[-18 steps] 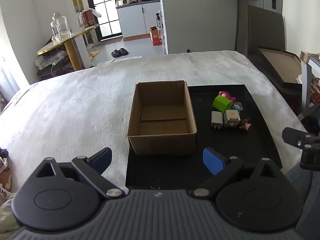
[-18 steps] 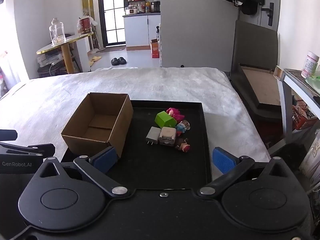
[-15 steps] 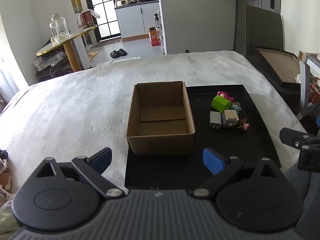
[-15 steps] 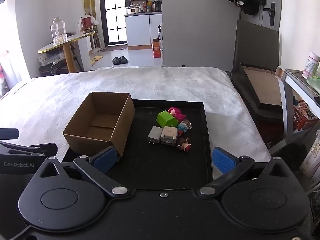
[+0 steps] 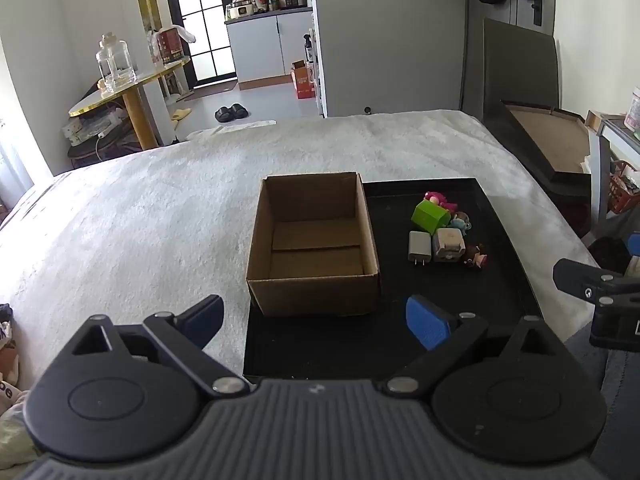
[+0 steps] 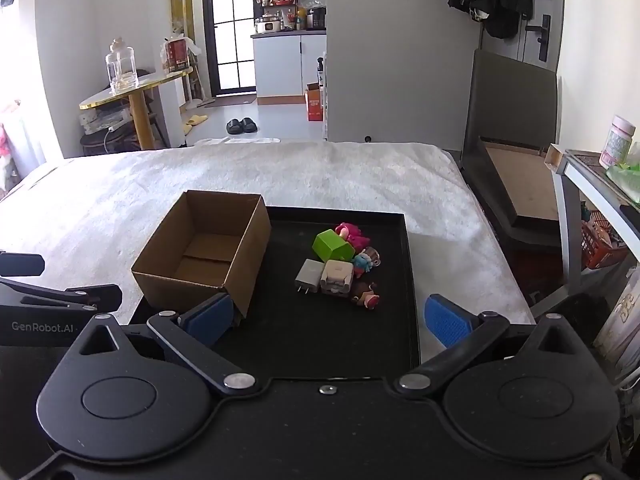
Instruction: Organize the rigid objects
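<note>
Blue-padded fingers (image 6: 447,323) spread, tilted downward

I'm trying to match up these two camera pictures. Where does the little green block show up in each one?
Left wrist view: the green block sits right of centre, on the black tray, right of the cardboard box.
Right wrist view: the green block sits near the middle, again on the tray, right of the box.
Shared landmark: the open cardboard box at the tray's left end.

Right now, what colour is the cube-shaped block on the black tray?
Lime green block; clearest in right wrist view.
</note>
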Tool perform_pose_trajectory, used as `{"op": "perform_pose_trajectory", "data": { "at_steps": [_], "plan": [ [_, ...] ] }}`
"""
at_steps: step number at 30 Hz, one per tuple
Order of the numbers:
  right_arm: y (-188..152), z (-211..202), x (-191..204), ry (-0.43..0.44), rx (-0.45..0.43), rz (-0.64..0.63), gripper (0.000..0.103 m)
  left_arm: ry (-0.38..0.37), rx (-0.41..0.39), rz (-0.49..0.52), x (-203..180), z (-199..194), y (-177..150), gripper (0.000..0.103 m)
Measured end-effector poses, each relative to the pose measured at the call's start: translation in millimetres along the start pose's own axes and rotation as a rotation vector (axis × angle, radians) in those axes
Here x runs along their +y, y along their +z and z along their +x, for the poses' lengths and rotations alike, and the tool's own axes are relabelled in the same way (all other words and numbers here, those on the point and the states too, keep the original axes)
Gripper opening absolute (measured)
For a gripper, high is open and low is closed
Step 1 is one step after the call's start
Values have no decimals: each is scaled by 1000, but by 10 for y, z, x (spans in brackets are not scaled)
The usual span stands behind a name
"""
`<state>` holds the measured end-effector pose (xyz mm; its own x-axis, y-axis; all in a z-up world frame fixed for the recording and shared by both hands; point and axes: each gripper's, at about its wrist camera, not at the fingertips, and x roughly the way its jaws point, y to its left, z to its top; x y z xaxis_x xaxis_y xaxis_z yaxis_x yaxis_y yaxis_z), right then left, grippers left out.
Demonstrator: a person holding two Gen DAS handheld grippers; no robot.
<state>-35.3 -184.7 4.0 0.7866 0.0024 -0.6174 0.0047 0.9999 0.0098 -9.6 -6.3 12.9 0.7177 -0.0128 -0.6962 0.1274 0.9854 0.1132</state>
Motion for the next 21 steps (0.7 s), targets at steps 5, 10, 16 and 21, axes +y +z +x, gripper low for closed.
{"op": "perform_pose_trajectory", "data": {
  "at_steps": [5,10,16,21],
  "plan": [
    [15,-7,-3,-2,3,1,103,-7,-5,-1,16,-50,5,97],
    [27,-51,8,-1,-6,-3,103,-7,-12,-6,9,-78,-1,97],
    [17,-80,0,-4,-7,3,103,-11,-19,-11,24,-123,11,97],
    [19,-98,7,-8,-10,8,103,-19,-23,-16,27,-157,24,97]
  ]
}}
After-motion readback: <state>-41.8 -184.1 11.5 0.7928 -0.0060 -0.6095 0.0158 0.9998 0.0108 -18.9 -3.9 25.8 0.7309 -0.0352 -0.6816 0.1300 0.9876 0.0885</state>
